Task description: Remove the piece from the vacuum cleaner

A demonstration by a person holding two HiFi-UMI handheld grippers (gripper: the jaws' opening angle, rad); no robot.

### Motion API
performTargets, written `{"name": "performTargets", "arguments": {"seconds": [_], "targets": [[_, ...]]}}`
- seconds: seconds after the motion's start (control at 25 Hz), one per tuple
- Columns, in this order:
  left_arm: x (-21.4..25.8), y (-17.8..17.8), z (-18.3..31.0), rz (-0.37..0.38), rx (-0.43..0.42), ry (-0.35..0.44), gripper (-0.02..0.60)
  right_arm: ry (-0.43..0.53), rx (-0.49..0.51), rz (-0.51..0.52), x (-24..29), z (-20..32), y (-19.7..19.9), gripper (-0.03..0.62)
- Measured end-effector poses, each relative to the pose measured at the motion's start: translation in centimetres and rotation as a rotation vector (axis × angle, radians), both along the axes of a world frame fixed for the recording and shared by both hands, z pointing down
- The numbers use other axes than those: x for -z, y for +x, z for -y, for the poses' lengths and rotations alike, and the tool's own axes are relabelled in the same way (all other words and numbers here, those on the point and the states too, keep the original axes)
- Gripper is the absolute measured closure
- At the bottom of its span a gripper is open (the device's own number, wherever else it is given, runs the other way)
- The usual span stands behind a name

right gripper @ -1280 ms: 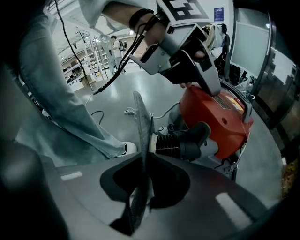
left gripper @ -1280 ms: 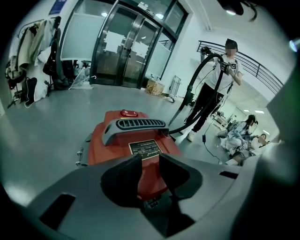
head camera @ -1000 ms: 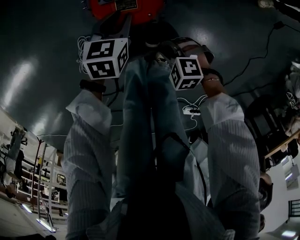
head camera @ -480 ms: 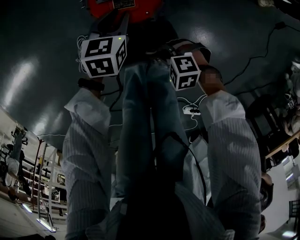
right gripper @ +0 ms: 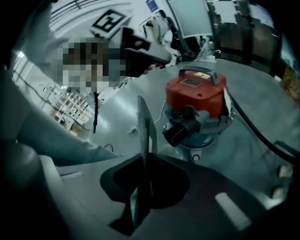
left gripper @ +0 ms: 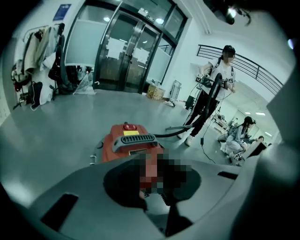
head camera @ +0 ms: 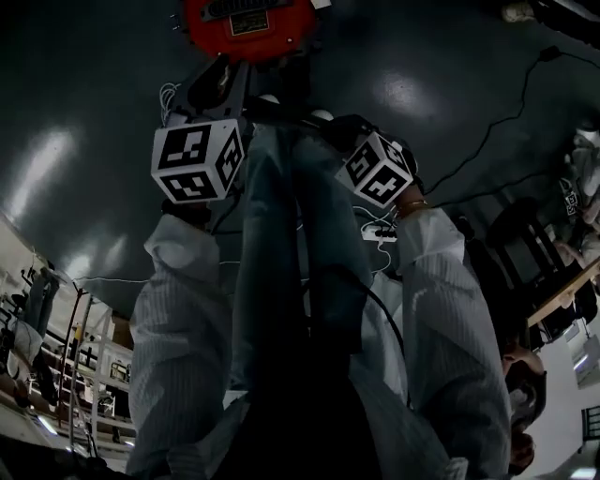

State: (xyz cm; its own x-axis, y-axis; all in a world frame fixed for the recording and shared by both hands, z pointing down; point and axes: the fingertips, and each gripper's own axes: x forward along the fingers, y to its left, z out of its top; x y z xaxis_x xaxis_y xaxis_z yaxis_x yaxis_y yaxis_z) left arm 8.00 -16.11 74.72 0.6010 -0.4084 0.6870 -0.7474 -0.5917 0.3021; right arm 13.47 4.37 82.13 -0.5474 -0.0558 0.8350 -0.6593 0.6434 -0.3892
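Note:
The red vacuum cleaner (head camera: 246,28) stands on the dark floor just past my two grippers. In the left gripper view its grey handle (left gripper: 132,139) is straight ahead and its hose runs off to the right. My left gripper (left gripper: 153,199) is closing; a mosaic patch covers the fingertips, and I see nothing held. The right gripper view shows a black fitting (right gripper: 180,129) on the front of the vacuum's red body (right gripper: 194,96). My right gripper (right gripper: 141,105) is to the left of that fitting, apart from it. Its jaws are closing, with the fingers together and nothing between them.
A black hose (right gripper: 255,129) leaves the vacuum to the right. A standing person (left gripper: 218,77) holds a vacuum wand and another person (left gripper: 239,136) sits on the floor behind. Glass doors (left gripper: 126,47) and hung coats (left gripper: 33,70) line the far side. A white power strip (head camera: 382,223) and a cable (head camera: 506,122) lie on the floor.
More of the red vacuum now shows at the top of the head view. The left cube has dropped slightly. The right cube has tilted and shifted right.

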Motion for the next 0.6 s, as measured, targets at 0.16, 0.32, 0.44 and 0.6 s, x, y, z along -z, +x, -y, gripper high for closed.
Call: {"name": "performTargets", "arguments": {"seconds": [0.16, 0.32, 0.44, 0.6], "targets": [[8.9, -4.4, -1.9, 0.006, 0.101, 0.043, 0.577, -0.034, -0.235, 0.101, 8.2, 0.9, -0.3, 0.571], [17.9, -6.0, -2.2, -0.056, 0.194, 0.038, 0.577, 0.038, -0.346, 0.182, 18.1, 4.4, -0.9, 0.571], [24.5, -5.5, -2.4, -0.091, 0.206, 0.071, 0.577, 0.11, -0.409, 0.229, 25.4, 6.4, -1.3, 0.568], [34.2, -5.0, -3.4, -0.126, 0.182, 0.178, 0.577, 0.235, -0.517, 0.334, 36.5, 7.8, -1.8, 0.567]]}}
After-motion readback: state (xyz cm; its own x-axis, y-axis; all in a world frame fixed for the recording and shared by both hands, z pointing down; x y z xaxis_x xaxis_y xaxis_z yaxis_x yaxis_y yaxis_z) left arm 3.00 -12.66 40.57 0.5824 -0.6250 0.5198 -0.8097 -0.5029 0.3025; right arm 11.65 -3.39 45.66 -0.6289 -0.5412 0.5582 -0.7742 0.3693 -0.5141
